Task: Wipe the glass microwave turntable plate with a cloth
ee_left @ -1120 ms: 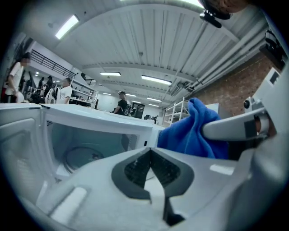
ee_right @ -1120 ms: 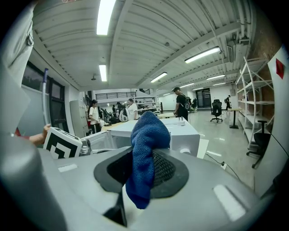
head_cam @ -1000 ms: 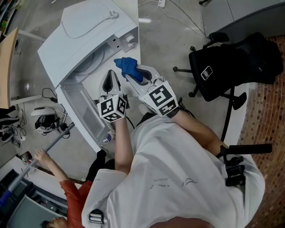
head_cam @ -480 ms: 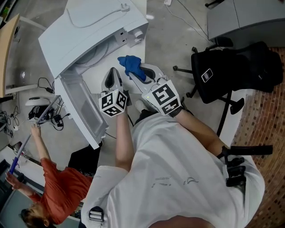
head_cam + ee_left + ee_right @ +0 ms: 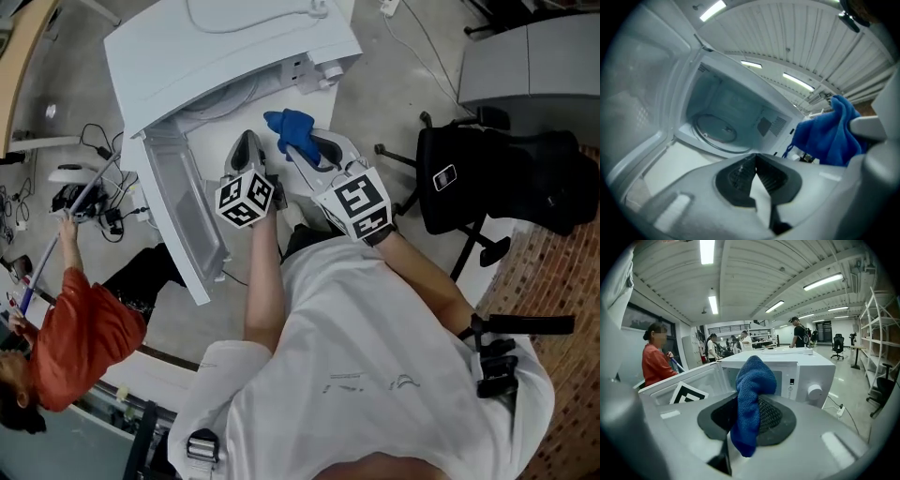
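The cloth (image 5: 751, 390), clamped in the right gripper (image 5: 749, 425), should be pressed flat on the plate (image 5: 716, 129) ahead of the fingers (image 5: 772, 417), with the left gripper (image 5: 757, 176), closed and empty, kept aside.

Blue cloth (image 5: 751, 394), white microwave (image 5: 234, 52), black office chair (image 5: 502, 178)

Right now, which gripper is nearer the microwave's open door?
Left. The left gripper sits just beside the open door; the right gripper, holding the blue cloth, is beyond it, farther from the door.
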A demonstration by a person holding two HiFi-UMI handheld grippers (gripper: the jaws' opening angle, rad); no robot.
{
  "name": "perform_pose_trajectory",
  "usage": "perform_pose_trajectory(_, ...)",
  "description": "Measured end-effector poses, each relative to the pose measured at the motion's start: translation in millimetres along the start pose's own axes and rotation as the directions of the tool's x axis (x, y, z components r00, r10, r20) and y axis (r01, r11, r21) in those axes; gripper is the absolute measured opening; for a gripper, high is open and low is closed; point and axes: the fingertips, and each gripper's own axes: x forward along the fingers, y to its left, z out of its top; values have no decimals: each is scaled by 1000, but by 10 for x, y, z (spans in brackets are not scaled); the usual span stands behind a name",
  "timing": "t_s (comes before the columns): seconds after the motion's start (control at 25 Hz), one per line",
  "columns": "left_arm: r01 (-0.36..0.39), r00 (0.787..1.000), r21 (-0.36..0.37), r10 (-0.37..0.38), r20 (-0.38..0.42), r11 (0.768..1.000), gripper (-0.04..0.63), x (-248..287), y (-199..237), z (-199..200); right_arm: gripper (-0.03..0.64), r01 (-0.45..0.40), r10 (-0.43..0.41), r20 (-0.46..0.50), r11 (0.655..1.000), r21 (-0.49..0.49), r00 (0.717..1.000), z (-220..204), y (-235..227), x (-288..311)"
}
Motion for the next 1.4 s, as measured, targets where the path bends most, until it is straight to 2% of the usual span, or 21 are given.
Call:
perform_pose_trajectory(0.12,-30,999,-135,33,18,990,0,95,211,-34,94,-25,25,-15,1000,-4,1000,-3,12,104)
perform_pose_trajectory(0.24,-1,1000,-295,9,25,955,0,255,351,-121,94,-43,43,-33,999,-6,999,-19,6,189)
perform_pose_trajectory(0.32,-2,1000,-354,9,18,935,0,366,443,-167,94,-51,51,-44,999,-8,998,-25,-8,238)
perform_pose_trajectory(0.36,-1,1000,-375,8,16,927,37,421,478,-175,94,-54,54,-48,998,-10,997,-24,-18,263)
perform_pose_trajectory(0.4,4,1000,-401,3,18,916,108,474,504,-175,94,-56,56,-52,998,-11,997,-20,-31,286)
perform_pose_trajectory(0.56,25,999,-513,-12,29,858,237,664,571,-202,94,-59,57,-65,998,-15,996,-8,-103,358)
perform_pose_trajectory(0.68,12,999,-592,14,40,806,316,790,691,-206,94,-59,58,-72,998,-19,996,0,-145,394)
perform_pose_trajectory(0.8,-5,994,-656,74,76,755,318,875,892,-117,94,-63,60,-82,998,-25,995,-12,-164,412)
perform_pose_trajectory(0.92,-23,989,-698,119,90,716,318,962,1045,-68,94,-65,62,-92,998,-28,994,-50,-175,401)
perform_pose_trajectory(1.08,-51,985,-725,153,76,687,281,1043,1159,-70,94,-67,65,-92,998,-18,994,-56,-179,379)
perform_pose_trajectory(1.28,-62,984,-738,163,66,672,255,1059,1182,-86,94,-56,55,-91,998,-12,994,-84,-232,325)
perform_pose_trajectory(1.4,-47,979,-770,181,91,636,235,1030,1197,-89,94,-50,50,-85,999,-4,995,-84,-252,276)
